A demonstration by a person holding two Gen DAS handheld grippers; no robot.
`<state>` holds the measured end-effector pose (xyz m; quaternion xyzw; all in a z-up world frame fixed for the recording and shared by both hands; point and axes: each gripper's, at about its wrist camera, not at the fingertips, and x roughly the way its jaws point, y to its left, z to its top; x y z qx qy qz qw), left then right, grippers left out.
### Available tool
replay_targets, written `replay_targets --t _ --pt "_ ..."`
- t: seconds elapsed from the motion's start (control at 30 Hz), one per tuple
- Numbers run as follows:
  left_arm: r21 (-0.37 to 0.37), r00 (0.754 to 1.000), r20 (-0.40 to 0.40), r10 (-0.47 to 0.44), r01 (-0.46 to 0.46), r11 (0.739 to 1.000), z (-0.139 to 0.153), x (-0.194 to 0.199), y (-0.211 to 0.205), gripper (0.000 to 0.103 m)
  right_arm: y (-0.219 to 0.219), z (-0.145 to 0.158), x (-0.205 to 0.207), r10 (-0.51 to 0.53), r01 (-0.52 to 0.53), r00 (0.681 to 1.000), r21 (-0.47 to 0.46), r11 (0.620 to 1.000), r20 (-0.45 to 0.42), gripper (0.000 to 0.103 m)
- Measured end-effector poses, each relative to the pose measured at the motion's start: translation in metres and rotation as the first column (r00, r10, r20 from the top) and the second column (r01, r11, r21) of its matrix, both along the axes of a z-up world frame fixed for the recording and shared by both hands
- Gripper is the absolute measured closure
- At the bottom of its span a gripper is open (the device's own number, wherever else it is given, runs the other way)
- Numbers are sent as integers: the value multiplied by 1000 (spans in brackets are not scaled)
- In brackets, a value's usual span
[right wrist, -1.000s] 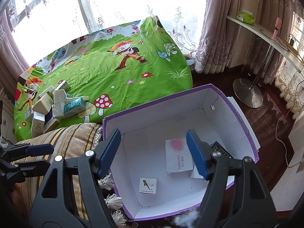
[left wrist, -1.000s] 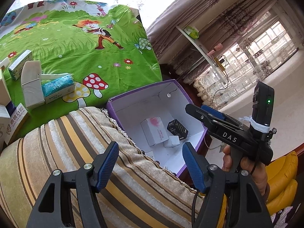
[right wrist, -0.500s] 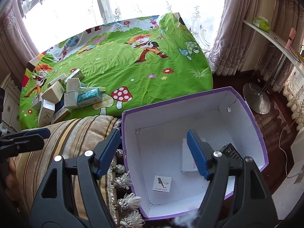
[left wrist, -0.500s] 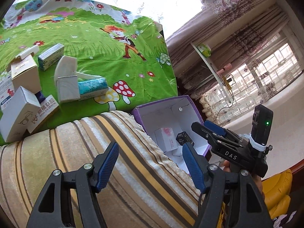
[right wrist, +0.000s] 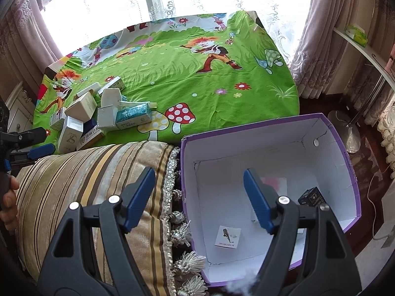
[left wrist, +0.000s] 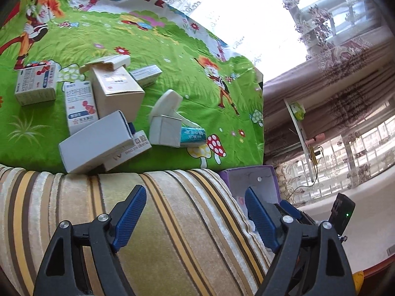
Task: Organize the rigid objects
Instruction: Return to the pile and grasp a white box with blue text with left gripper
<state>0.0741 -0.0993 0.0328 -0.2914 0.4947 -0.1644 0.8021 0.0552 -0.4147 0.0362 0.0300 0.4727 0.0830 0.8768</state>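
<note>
Several small cartons lie piled on the green cartoon bedsheet (left wrist: 172,56): a grey box (left wrist: 93,143), a beige box (left wrist: 116,91), a teal box (left wrist: 193,134) and a red-and-blue medicine box (left wrist: 35,83). My left gripper (left wrist: 193,192) hovers over a striped cushion (left wrist: 172,222) short of the pile, its jaws opening with nothing between them. My right gripper (right wrist: 198,172) is open and empty above the left rim of the purple box (right wrist: 246,125). In that box lie a small white carton (right wrist: 228,236), a black box (right wrist: 311,196) and a pink-marked white box (right wrist: 274,182).
The cushion's tasselled edge (right wrist: 182,231) sits against the purple box. A wall shelf (right wrist: 363,42), curtains and a round stand base (right wrist: 345,133) on dark floor are to the right. A person's hand (right wrist: 7,197) holds the left gripper (right wrist: 39,140) at the far left.
The left gripper swung left from the purple box toward the carton pile and its jaws widened. The right gripper drifted left, from over the box's middle to over its left rim.
</note>
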Motion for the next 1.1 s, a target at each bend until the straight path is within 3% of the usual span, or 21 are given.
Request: replay_targets --t 0.17,0.37,0.43,0.47,0.83,1.1 --pt "-10 993 -38 111 -112 994 -6 4 29 12 9 -2 2 27 -27 1000 2 1000 -9 25" --pt "-26 968 -130 217 -222 975 -18 13 61 11 18 -1 3 46 -46 999 -4 999 -11 24" --pt "-24 958 -156 241 -248 968 -22 17 68 0 20 -1 4 53 -53 999 -6 999 -11 24" --pt "-18 953 -168 251 -258 966 -23 19 71 0 23 -1 4 59 -59 998 -9 998 -11 24" --pt "22 927 -260 270 -274 962 -38 44 73 0 46 2 15 122 -122 992 -10 992 -12 24" --pt "74 907 -306 288 -279 958 -53 57 70 0 85 2 28 234 -234 972 6 972 -17 23"
